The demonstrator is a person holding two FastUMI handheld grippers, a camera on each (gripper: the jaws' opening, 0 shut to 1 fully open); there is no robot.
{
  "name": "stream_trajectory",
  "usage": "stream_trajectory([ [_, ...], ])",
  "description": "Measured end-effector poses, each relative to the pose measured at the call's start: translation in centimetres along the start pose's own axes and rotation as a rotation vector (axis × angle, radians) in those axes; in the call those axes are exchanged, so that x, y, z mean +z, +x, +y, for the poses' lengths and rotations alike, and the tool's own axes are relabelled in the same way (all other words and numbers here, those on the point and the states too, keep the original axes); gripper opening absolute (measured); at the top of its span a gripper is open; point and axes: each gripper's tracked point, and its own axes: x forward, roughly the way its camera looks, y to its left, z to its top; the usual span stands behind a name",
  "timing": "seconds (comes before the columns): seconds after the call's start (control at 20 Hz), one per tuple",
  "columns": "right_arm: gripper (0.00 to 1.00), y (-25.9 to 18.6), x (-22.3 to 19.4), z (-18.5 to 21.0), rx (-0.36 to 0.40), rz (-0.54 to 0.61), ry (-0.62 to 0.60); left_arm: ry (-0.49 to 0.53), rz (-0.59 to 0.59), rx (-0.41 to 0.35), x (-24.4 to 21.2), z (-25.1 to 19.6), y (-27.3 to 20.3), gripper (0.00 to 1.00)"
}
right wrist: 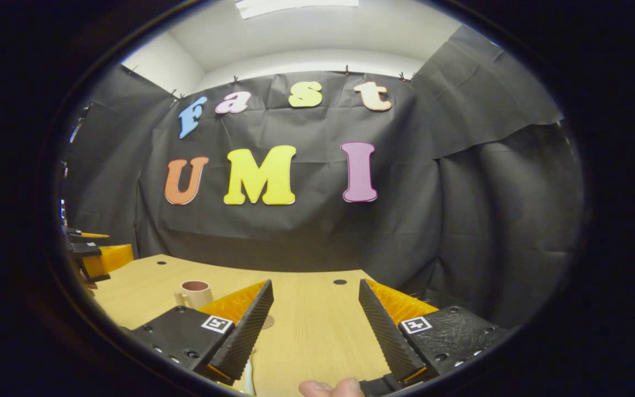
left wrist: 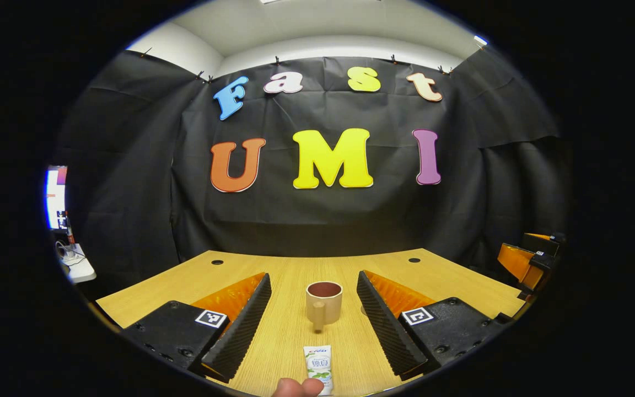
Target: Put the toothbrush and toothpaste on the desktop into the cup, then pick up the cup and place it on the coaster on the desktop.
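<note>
A beige cup (left wrist: 323,302) with a dark inside stands upright on the wooden table (left wrist: 295,331), its handle toward me. A white toothpaste tube (left wrist: 318,366) lies flat in front of it, near the front edge. My left gripper (left wrist: 313,275) hovers open above the table, and the cup and tube lie between its two fingers, untouched. In the right gripper view the cup (right wrist: 195,292) stands to the left. My right gripper (right wrist: 315,282) is open over bare table. A pale thin object (right wrist: 248,375), perhaps the toothbrush, peeks out under its left finger. A small round edge (right wrist: 267,321), possibly the coaster, shows beside that finger.
The other gripper (left wrist: 532,259) waits at the table's right edge, and in the right gripper view its counterpart (right wrist: 94,253) is at the far left. Cable holes (left wrist: 217,262) dot the table's back. A lit screen (left wrist: 55,198) stands beyond the left side. A person's fingertip (left wrist: 295,387) shows at the bottom.
</note>
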Motion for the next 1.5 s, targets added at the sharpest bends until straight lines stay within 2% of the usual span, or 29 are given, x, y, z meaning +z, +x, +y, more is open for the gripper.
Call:
stream_trajectory([
  [0.3,0.94,-0.3,-2.1,1.1,0.047,0.034,0.01,-0.017,0.191,-0.035,-5.0,-0.8,-1.7,0.99],
  [0.55,0.96,-0.9,-5.3,0.0,0.042,0.085,-0.027,-0.019,0.412,-0.065,-11.4,-1.9,-3.7,1.0],
  [0.7,0.94,-1.0,-6.9,-0.7,0.037,0.131,-0.026,-0.038,0.504,-0.089,-14.3,-2.7,-4.5,1.0],
  [1.2,0.94,-1.1,-9.1,-0.6,0.038,0.183,-0.049,-0.065,0.765,-0.061,-20.7,-1.8,-4.6,0.98],
  [1.25,0.94,-1.0,-9.3,-0.5,0.041,0.185,-0.048,-0.062,0.768,-0.047,-20.7,-1.7,-4.4,0.89],
  [1.45,0.95,-0.8,-10.1,1.0,0.073,0.212,-0.054,-0.066,0.788,-0.014,-21.0,-1.1,-3.0,0.72],
  [1.5,0.95,-0.8,-10.4,1.5,0.087,0.224,-0.049,-0.057,0.79,0.0,-21.1,-0.9,-2.7,0.63],
])
